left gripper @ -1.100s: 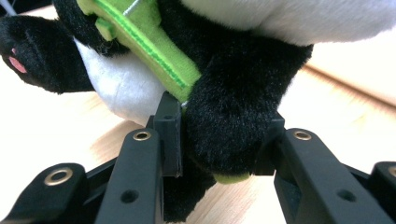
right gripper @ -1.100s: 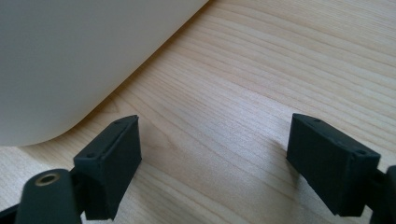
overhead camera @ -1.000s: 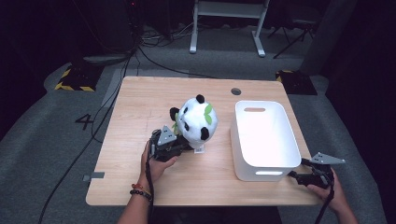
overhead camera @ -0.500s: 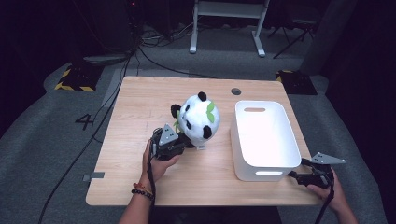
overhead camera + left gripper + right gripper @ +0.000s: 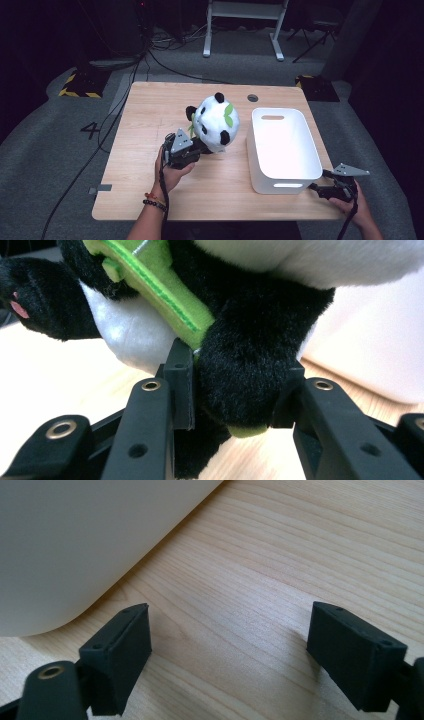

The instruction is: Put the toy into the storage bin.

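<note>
A black and white panda plush (image 5: pixel 216 122) with a green leaf on its head sits at the middle of the wooden table (image 5: pixel 145 110). My left gripper (image 5: pixel 197 146) reaches in from the plush's front left. In the left gripper view its jaws (image 5: pixel 232 390) press both sides of a black furry limb (image 5: pixel 250 355), next to a green felt strip (image 5: pixel 165 290). My right gripper (image 5: pixel 315 189) rests low at the table's front right corner, just beside the white bin (image 5: pixel 287 186). Its jaws (image 5: pixel 230 640) stand wide apart over bare wood, nothing between them.
The white bin's wall (image 5: pixel 75 540) rises right beside the right gripper's left jaw. A small round hole (image 5: pixel 252 98) sits in the tabletop behind the plush. Cables and a white stand's legs (image 5: pixel 240 30) lie on the floor beyond the table.
The panda and the left gripper holding it have shifted only slightly. The right hand has kept still.
</note>
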Motion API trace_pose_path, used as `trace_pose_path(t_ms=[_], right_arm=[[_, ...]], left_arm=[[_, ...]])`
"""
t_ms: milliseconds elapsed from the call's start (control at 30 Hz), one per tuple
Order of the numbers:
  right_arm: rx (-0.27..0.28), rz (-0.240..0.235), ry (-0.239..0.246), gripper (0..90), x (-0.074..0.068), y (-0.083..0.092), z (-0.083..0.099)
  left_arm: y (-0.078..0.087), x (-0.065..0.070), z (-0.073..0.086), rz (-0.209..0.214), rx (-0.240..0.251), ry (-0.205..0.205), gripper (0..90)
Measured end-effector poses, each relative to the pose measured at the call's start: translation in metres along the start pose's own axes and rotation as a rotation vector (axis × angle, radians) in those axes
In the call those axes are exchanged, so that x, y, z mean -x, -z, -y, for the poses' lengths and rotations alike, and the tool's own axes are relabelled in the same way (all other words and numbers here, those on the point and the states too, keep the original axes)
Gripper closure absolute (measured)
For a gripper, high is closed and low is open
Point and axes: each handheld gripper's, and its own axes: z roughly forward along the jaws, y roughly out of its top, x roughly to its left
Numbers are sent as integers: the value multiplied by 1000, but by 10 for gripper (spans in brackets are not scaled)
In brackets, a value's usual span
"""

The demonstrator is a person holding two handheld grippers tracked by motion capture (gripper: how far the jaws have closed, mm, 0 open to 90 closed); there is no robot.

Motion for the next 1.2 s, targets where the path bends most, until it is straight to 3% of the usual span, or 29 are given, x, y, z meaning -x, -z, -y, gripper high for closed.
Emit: trace_pose_path(t_ms=[267, 533, 1000, 1200], right_arm=[[0, 0, 0, 177, 0, 0, 0], [0, 1, 0, 177, 0, 0, 0], [0, 2, 0, 178, 0, 0, 0], [0, 2, 1, 177, 0, 0, 0]], left_arm=[[0, 8, -26, 8, 41, -42, 632], [-1, 17, -48, 53, 74, -77, 633], [-14, 26, -66, 64, 95, -95, 632], [-15, 28, -76, 52, 99, -123, 632]])
